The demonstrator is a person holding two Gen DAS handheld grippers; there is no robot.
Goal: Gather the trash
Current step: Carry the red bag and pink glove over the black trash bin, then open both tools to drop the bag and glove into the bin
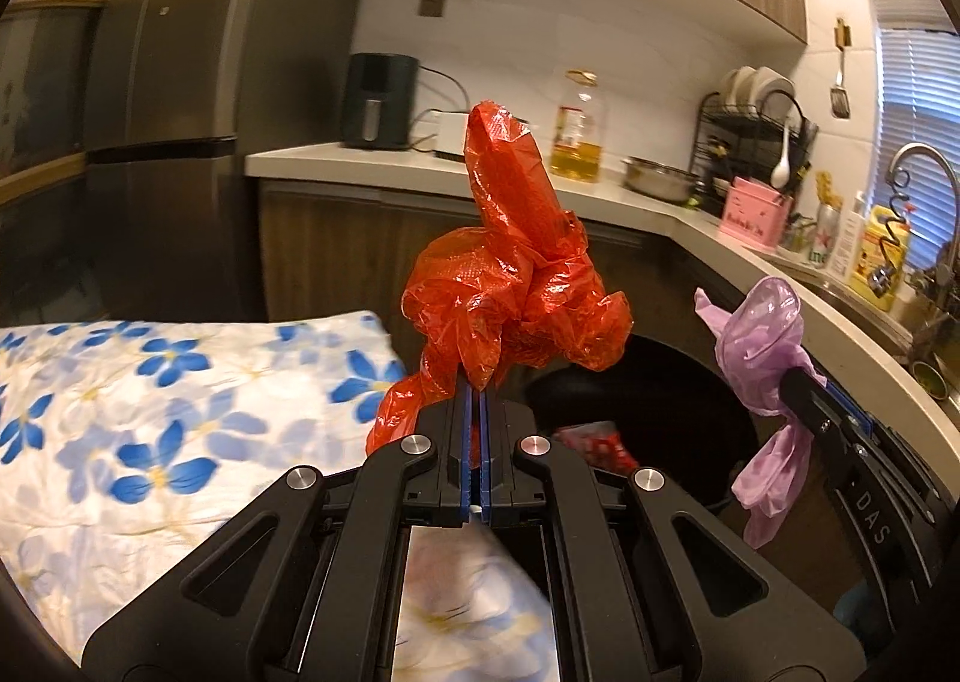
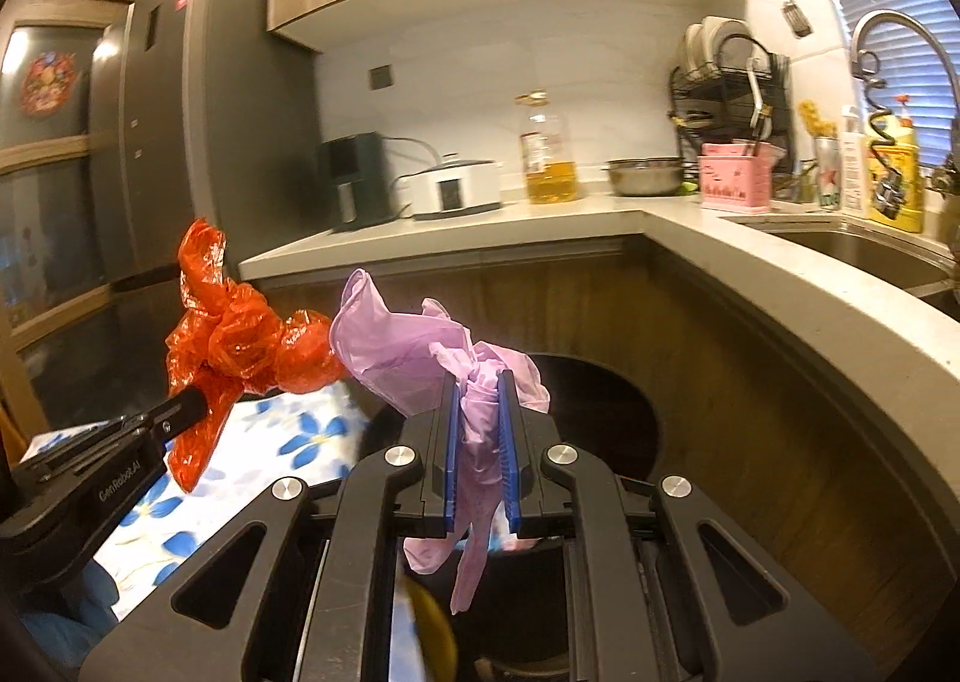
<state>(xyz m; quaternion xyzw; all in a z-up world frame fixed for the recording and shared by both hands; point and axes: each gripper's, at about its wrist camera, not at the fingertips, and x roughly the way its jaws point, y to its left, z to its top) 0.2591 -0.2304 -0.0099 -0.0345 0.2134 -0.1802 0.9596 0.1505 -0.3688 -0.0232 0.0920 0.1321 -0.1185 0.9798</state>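
A: Why are both pieces of trash held up in the air like that?

B: My guess is they're being carried to the round black bin (image 2: pixel 606 412), which sits just beyond and below both grippers. The left gripper (image 1: pixel 478 394) has its 2 blue-padded jaws pressed almost together, pinching a crumpled red translucent plastic bag (image 1: pixel 510 286). Most of the bag billows above and ahead of the fingertips, with 1 tail hanging down to the gripper's left.

A: And the other one?

B: The right gripper (image 2: pixel 478 382) is narrowly open, only as wide as the bunch it clamps: a crumpled lilac thin plastic bag (image 2: pixel 420 346). Part of it puffs up ahead of the tips, and the rest dangles between and under the jaws.

A: Why so close together?

B: The 2 grippers sit side by side, so both loads can likely drop into the same opening. The bin mouth lies ahead of the right gripper and to the right of the left one. Some red-and-white scrap (image 1: pixel 591 445) already lies inside.

A: What about the cloth?

B: The white cloth with blue flowers (image 1: pixel 150 382) lies below and left of the left gripper, probably where the trash lay. Releasing thin plastic is the risk: it may cling to the pads.
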